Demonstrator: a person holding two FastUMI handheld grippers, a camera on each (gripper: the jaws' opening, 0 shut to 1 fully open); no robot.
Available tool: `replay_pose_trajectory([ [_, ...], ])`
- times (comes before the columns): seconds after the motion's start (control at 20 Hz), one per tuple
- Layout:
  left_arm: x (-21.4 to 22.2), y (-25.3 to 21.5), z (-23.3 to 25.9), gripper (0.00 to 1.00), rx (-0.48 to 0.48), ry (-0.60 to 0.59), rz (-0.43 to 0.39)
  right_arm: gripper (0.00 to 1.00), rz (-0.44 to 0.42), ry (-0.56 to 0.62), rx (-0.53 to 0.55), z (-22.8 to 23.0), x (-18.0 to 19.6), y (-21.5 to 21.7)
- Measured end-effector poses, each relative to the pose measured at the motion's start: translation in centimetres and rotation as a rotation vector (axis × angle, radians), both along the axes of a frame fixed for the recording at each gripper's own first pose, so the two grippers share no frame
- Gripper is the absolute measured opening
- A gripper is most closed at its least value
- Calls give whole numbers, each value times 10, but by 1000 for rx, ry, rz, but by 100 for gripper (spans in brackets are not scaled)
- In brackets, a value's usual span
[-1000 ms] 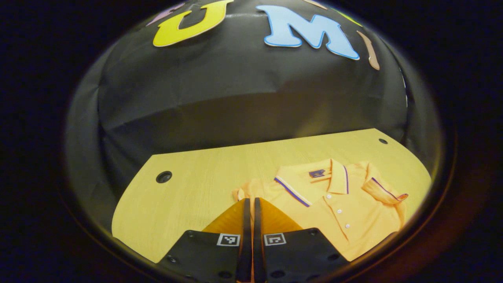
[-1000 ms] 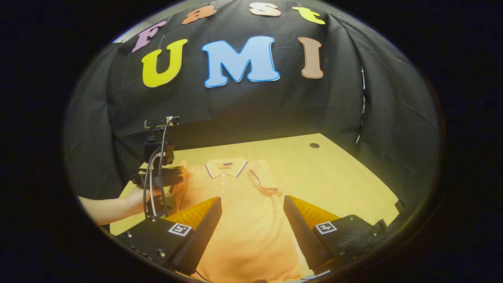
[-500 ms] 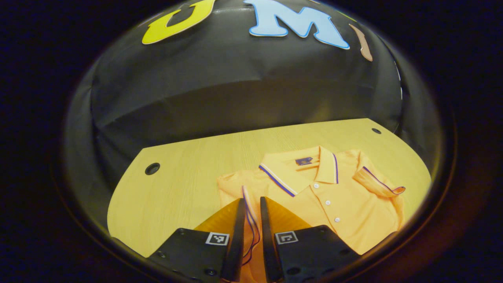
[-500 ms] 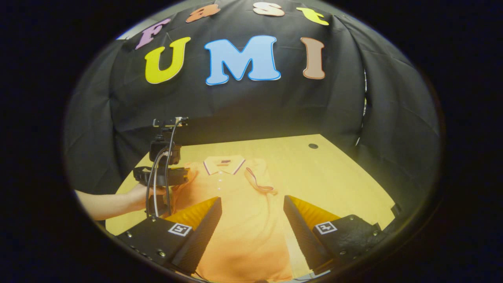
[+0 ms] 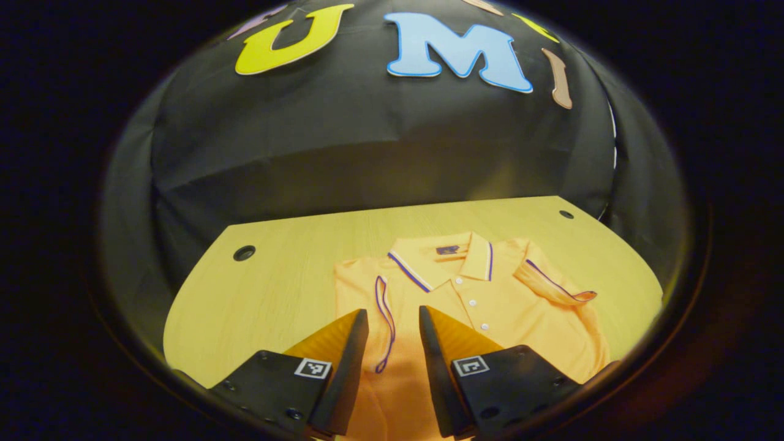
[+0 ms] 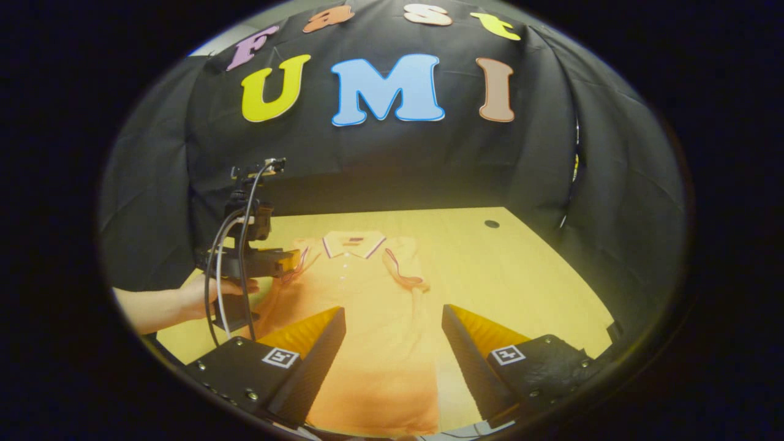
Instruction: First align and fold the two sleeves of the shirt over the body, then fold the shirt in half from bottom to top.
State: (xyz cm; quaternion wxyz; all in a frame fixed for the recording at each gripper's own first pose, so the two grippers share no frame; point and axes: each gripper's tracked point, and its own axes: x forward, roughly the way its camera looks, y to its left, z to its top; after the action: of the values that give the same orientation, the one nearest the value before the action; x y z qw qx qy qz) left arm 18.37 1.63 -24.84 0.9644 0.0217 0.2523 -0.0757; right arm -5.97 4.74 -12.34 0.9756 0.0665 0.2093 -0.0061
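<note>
Between the parted fingers of the left gripper [image 5: 392, 324] lay the trimmed cuff of the shirt's left sleeve [image 5: 384, 318] — half a second earlier those fingers stood nearly closed around that trim, and a second earlier they were pressed together on the cloth. The jaws had since spread and nothing was held, so the sleeve rested on the body of the shirt [image 5: 484, 318], released. In the right gripper view the left gripper [image 6: 288, 262] hovered just over that shoulder, a hand [image 6: 205, 295] behind it, while the right gripper [image 6: 392, 334] hung wide open above the lower body of the shirt, grasping nothing. The right sleeve [image 5: 554, 286] was already turned in over the chest, its striped cuff lifting a little at the tip. By that reckoning the sleeve step looked done and the bottom-to-top fold was next — the hem, near the lower edge of the right gripper view, had not been lifted. The orange polo lay face up on the pale wooden table [image 5: 282, 275], collar toward the far wall, placket buttoned, the cloth fairly smooth with soft creases near the sleeves.
</note>
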Motion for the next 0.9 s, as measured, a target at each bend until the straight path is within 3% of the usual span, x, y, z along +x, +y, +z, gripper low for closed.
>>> replay_pose_trajectory([
  [0.25,-55,-5,7,71,2,-1,12,98,48,16,-33,-20,-26,-14],
  [0.3,-66,-8,8,67,-4,-2,14,98,61,19,-38,-26,-31,-16],
  [0.55,-126,-12,15,76,26,-18,31,98,126,39,-66,-49,-61,-28],
  [0.65,-151,-11,18,82,26,-26,53,98,153,55,-68,-59,-72,-30],
  [0.7,-162,-9,19,91,27,-33,64,98,164,62,-69,-63,-78,-31],
  [0.75,-173,-9,21,94,24,-38,71,98,173,69,-73,-68,-82,-32],
  [0.9,-207,-6,17,93,28,-26,66,98,182,88,-71,-80,-94,-32],
])
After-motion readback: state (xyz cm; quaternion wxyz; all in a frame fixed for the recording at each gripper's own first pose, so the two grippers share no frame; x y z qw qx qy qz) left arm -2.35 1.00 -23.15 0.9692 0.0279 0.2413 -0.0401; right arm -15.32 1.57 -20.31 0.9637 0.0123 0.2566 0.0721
